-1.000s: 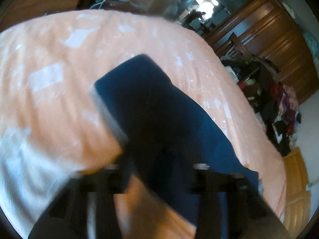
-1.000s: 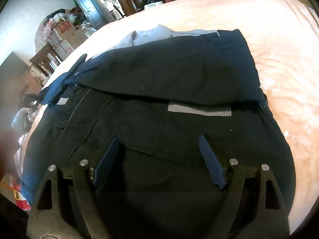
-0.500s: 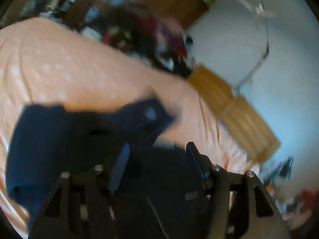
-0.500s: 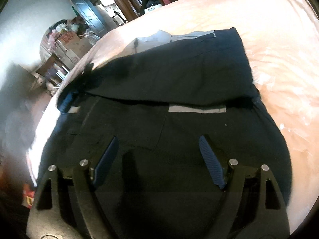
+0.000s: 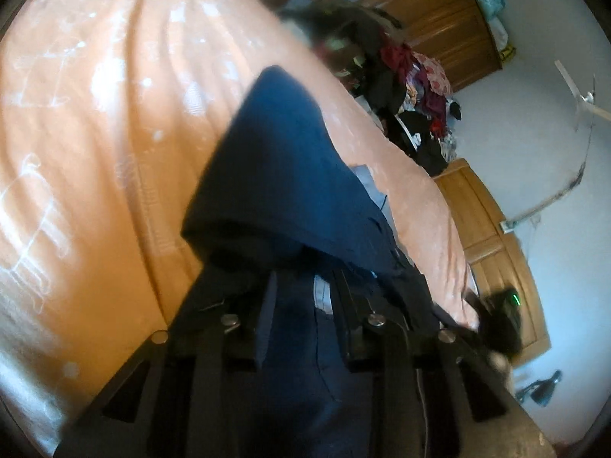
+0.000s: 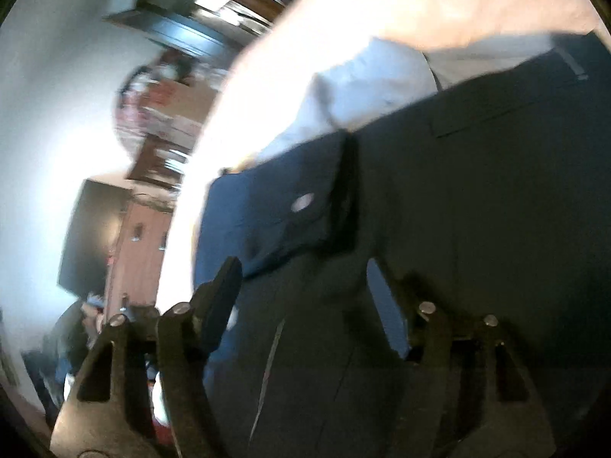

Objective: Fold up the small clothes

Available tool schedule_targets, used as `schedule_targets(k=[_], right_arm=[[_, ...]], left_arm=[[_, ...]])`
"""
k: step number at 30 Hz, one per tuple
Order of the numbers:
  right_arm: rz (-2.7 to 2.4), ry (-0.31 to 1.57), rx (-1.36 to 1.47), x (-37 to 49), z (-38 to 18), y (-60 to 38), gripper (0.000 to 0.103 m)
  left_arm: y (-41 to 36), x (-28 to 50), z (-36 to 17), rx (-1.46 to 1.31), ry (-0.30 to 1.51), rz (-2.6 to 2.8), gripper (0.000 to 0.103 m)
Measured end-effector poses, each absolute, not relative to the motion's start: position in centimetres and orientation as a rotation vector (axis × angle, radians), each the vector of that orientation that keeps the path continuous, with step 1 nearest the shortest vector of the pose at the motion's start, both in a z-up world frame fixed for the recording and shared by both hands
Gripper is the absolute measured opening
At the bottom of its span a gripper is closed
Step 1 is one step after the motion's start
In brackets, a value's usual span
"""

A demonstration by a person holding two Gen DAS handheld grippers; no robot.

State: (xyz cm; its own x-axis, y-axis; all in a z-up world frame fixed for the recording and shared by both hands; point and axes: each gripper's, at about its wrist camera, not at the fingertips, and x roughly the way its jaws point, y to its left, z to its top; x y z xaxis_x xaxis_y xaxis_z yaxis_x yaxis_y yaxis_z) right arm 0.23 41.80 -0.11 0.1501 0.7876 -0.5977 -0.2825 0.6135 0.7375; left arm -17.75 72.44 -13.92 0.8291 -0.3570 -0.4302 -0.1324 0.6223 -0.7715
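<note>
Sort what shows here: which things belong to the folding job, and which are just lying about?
Belongs to the job:
- dark navy garment, partly folded
- peach bedspread it lies on
- left gripper, open
- right gripper, open

Lying about:
- heap of clothes beyond the bed
- wooden wardrobe
- wooden bed frame
</note>
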Motion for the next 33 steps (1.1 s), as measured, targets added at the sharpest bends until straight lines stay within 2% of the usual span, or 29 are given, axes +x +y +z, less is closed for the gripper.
schedule_targets(k=[3, 6, 9, 10, 13, 16, 23, 31, 33], right_arm=[[0.804, 1.266, 0.588, 2.4, -2.2, 43.2, 0.062], [0.83, 1.271, 0.631, 3.2, -2.8, 44.2, 0.057], [0.856, 1.279, 0.636, 3.6, -3.2, 45.5, 0.046], [0.862, 1.282, 0.624, 3.7, -3.5, 46.2, 0.041], [0.84, 1.267, 0.588, 3.3, -3.4, 46.7, 0.013], [0.86, 1.181, 0.593, 2.3, -1.0, 45.3, 0.004], [0.718, 0.972, 0.637, -0.2, 4.1, 33.7, 0.003], [0.583, 0.962, 0.677, -1.4, 2.2, 27.5, 0.0], [0.623, 1.007, 0.697, -1.4, 1.2, 27.8, 0.004]], left_arm=[[72.7, -17.8, -14.2, -0.924, 0.588, -0.149, 0.031], [73.5, -17.3, -14.3, -0.931, 0.583, -0.156, 0.031], [73.7, -15.3, -13.2, -0.943, 0.577, -0.16, 0.031], [73.7, -14.7, -12.9, -0.944, 0.576, -0.16, 0.031], [73.5, -13.7, -12.4, -0.944, 0.577, -0.158, 0.031], [73.4, -14.1, -12.4, -0.944, 0.576, -0.158, 0.031], [73.3, -13.6, -11.9, -0.938, 0.567, -0.16, 0.031], [73.1, -13.2, -11.2, -0.932, 0.576, -0.156, 0.031], [73.0, -13.1, -10.7, -0.929, 0.584, -0.153, 0.035]])
